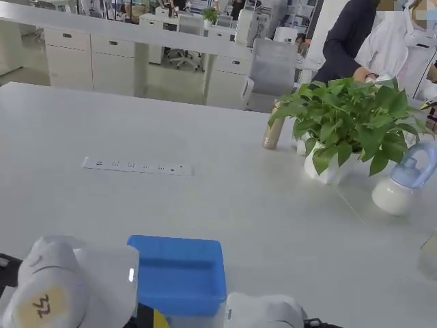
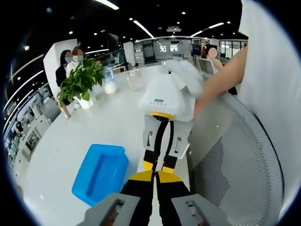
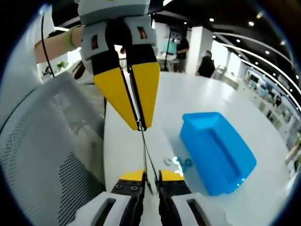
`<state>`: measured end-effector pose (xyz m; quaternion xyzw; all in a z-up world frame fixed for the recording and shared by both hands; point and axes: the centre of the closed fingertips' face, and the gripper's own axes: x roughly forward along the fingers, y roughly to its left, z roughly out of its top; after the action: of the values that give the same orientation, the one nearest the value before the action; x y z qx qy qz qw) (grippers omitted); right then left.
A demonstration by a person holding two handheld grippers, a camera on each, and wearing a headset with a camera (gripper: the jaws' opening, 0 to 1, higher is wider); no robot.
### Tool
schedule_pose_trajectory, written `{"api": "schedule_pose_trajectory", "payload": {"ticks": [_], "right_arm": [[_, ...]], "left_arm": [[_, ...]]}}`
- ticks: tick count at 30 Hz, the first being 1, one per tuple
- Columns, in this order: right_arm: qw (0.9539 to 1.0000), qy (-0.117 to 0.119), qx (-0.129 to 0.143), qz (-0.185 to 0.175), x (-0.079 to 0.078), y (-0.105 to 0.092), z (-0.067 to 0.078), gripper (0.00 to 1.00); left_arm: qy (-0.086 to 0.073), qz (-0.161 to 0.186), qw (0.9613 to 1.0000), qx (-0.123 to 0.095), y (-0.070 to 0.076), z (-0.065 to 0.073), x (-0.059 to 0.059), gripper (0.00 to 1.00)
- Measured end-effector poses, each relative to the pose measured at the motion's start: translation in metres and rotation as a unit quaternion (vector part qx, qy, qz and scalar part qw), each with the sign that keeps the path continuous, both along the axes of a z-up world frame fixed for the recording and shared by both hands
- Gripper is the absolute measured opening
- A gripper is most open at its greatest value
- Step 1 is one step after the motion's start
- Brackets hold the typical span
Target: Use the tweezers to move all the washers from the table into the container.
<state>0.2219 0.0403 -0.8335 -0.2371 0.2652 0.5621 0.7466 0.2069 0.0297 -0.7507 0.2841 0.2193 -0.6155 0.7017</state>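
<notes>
The left gripper (image 3: 139, 126), top centre, and right gripper (image 3: 150, 178) below both clamp the tweezers (image 3: 145, 155); best settle one firm hold before reaching the washers (image 3: 178, 162).

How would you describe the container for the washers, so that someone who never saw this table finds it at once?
Start at the large white table and look at its near side, low in the head view. The container lies there, an open rectangular tray. It is the one bright blue thing; the plant pot and power strip farther back are white.

Potted plant (image 1: 348, 123), power strip (image 1: 136, 166)
</notes>
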Motion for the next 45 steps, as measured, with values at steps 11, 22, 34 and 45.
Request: {"api": "schedule_pose_trajectory", "payload": {"ticks": [11, 22, 34, 45], "right_arm": [[0.9994, 0.022, 0.022, 0.013, -0.005, 0.001, 0.005, 0.09], [0.9994, 0.017, 0.026, 0.016, -0.007, -0.002, 0.003, 0.06], [0.9994, 0.02, 0.026, 0.007, -0.005, -0.001, 0.003, 0.08], [0.9991, 0.004, 0.042, 0.01, 0.012, 0.024, 0.013, 0.07]], "left_arm": [[0.002, -0.037, 0.9991, 0.022, -0.006, -0.007, -0.008, 0.0], [0.004, -0.034, 0.9993, 0.015, -0.005, -0.015, -0.008, 0.0], [0.005, -0.026, 0.9996, 0.004, -0.005, -0.015, -0.004, 0.0], [0.002, 0.003, 1.0, 0.007, 0.015, -0.003, 0.014, 0.0]]}}
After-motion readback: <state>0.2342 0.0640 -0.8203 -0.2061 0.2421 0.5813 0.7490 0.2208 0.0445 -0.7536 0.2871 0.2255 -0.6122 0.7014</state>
